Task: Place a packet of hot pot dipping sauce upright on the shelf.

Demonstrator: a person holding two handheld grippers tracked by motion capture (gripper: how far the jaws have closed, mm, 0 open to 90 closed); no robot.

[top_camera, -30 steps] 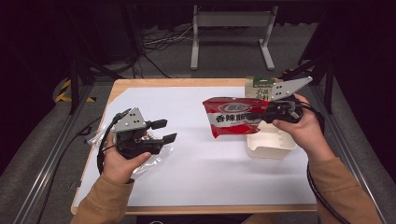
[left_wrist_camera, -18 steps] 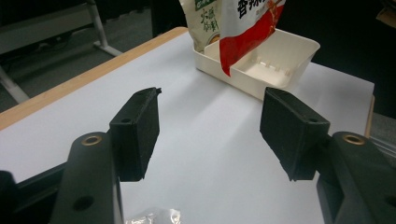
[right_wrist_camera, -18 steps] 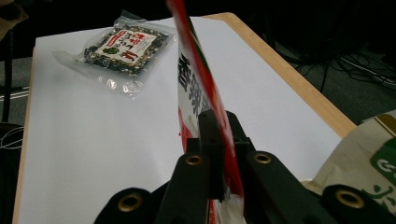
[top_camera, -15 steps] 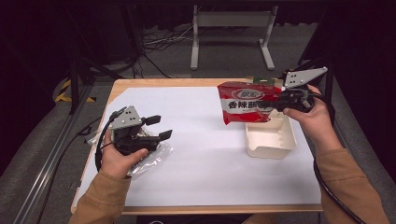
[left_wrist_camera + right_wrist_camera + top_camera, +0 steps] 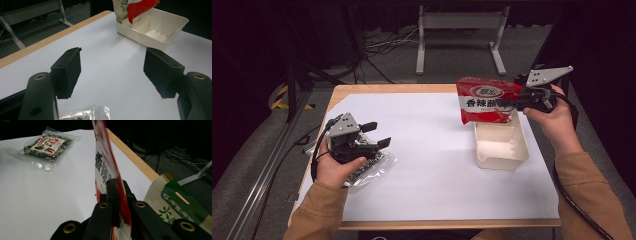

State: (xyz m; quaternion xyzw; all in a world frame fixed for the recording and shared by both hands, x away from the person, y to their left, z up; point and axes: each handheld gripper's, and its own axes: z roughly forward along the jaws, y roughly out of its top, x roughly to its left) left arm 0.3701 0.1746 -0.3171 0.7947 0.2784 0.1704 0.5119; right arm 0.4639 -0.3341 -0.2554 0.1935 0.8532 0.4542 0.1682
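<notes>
Fingers (image 5: 117,195) of the right gripper (image 5: 518,102) are pinched tight on the edge of a red snack bag (image 5: 486,100), which hangs upright in the air over the far end of the white bin (image 5: 502,145), at about 1 o'clock on the table (image 5: 362,91). The bag's lower edge sits just above the bin's far rim, so I judge it lifted clear of the bin, or about to be lowered into it; which of the two I cannot tell. Either way the bag is not yet set down, and that step is left.

Across the table at about 8 o'clock, the left gripper (image 5: 374,135) has just been opening its jaws; they stand well apart with nothing between them, as the left gripper view shows. Just below it lies a clear packet of dark seeds (image 5: 372,167) flat on the white sheet (image 5: 432,175), apparently released there, so that part looks done.

A green and tan packet (image 5: 180,202) lies beside the bin toward the far table edge, untouched.

Counted: one red snack bag, one clear seed packet, one green and tan packet, one white bin, two grippers, one white sheet covering the wooden table.
</notes>
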